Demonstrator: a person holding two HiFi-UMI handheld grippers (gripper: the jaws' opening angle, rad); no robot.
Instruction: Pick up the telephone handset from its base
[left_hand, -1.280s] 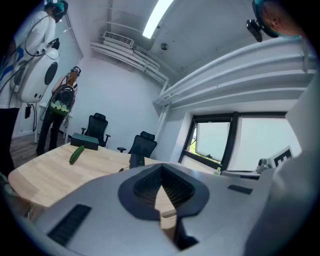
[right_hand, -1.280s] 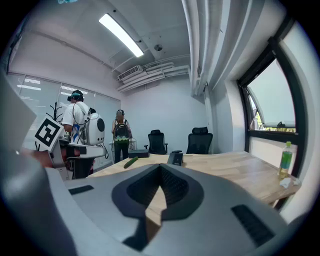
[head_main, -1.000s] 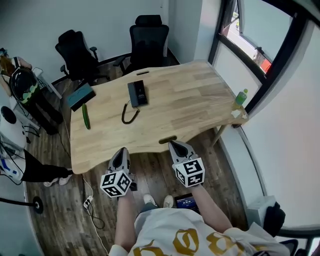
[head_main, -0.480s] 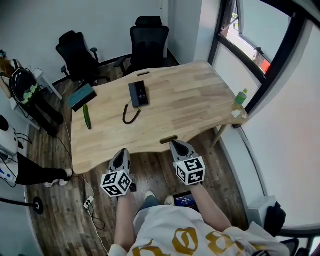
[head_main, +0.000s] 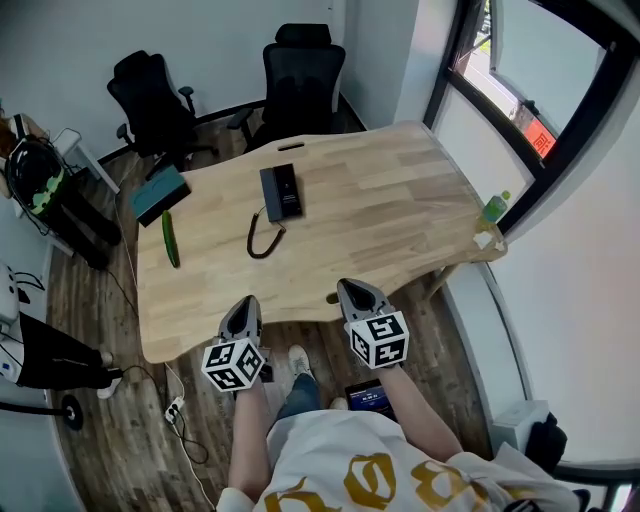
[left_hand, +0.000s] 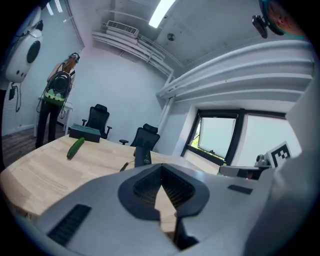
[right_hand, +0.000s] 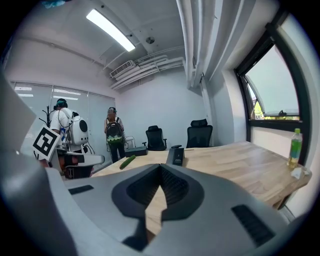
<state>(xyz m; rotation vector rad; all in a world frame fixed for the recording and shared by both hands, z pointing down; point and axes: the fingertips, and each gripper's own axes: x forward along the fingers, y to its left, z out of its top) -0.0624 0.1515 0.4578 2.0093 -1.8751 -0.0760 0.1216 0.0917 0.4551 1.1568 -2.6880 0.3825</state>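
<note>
On wooden table, toward far side, saw telephone handset seated on its base, coiled cord beside. Noted left gripper and right gripper clenched, empty, at near edge, well apart from handset.

Big wooden table on a dark wood floor, two black chairs by a white wall, window beside
</note>
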